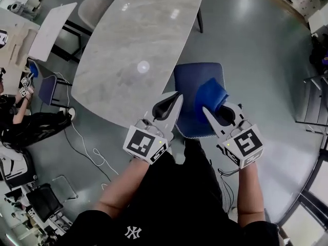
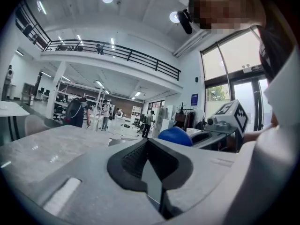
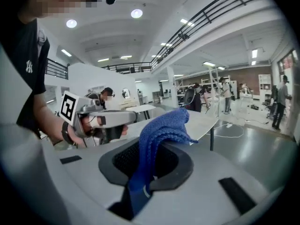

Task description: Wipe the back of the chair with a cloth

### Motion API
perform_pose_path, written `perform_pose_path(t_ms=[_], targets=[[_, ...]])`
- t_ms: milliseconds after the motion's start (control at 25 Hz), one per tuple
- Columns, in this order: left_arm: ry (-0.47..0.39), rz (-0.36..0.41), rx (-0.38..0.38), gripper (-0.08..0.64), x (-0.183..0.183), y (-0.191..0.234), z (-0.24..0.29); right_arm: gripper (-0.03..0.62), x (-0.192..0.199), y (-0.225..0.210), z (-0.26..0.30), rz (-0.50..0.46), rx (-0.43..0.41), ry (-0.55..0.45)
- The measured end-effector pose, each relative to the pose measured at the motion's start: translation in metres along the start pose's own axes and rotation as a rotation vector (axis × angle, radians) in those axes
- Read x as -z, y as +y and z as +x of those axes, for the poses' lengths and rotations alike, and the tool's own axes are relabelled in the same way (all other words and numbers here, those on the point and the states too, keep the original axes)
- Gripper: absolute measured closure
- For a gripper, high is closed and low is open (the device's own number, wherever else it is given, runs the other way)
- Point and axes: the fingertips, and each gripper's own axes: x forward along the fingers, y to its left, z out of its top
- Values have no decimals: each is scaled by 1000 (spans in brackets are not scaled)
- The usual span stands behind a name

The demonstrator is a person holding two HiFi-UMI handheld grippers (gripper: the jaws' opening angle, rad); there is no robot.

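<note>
Right tool (image 1: 215, 111) clamps blue cloth (image 1: 211, 94) | left tool (image 1: 171, 102) closed, empty | both over blue chair (image 1: 188, 83)

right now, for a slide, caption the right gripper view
Right tongs shut on a blue cloth, left tongs alongside, pale table beyond.

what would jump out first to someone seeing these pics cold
The bright blue cloth pinched in the right tongs catches the eye first, held up above a blue chair of nearly the same colour. That chair sits at the near edge of a big pale marble table that fills the middle of the head view. The left tongs, close beside the right, are shut on nothing.
</note>
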Motion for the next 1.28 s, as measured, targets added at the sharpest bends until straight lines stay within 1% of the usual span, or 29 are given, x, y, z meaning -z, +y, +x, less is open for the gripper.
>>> perform_pose_path(t_ms=[80, 200, 280, 400, 520, 600, 720, 1000, 1160, 1280], targets=[[23, -11, -3, 552, 15, 10, 4, 523, 20, -1, 17, -36, -79, 75], [37, -27, -4, 552, 45, 28, 10, 523, 58, -12, 46, -52, -159, 176], [51, -28, 0, 552, 73, 37, 14, 523, 91, -22, 65, -71, -209, 244], [77, -47, -7, 552, 121, 50, 19, 523, 150, -30, 91, -134, -301, 369], [97, -83, -19, 552, 161, 63, 23, 523, 206, -39, 120, -200, -352, 490], [117, -94, -22, 552, 184, 70, 26, 523, 237, -45, 140, -229, -378, 545], [146, -115, -33, 552, 212, 80, 35, 523, 272, -54, 163, -243, -418, 595], [204, -170, -51, 552, 260, 96, 71, 523, 325, -63, 190, -195, -509, 646], [212, -163, -40, 552, 280, 103, 92, 523, 354, -71, 208, -229, -554, 682], [224, -173, -46, 552, 293, 112, 101, 523, 382, -73, 225, -254, -603, 721]])
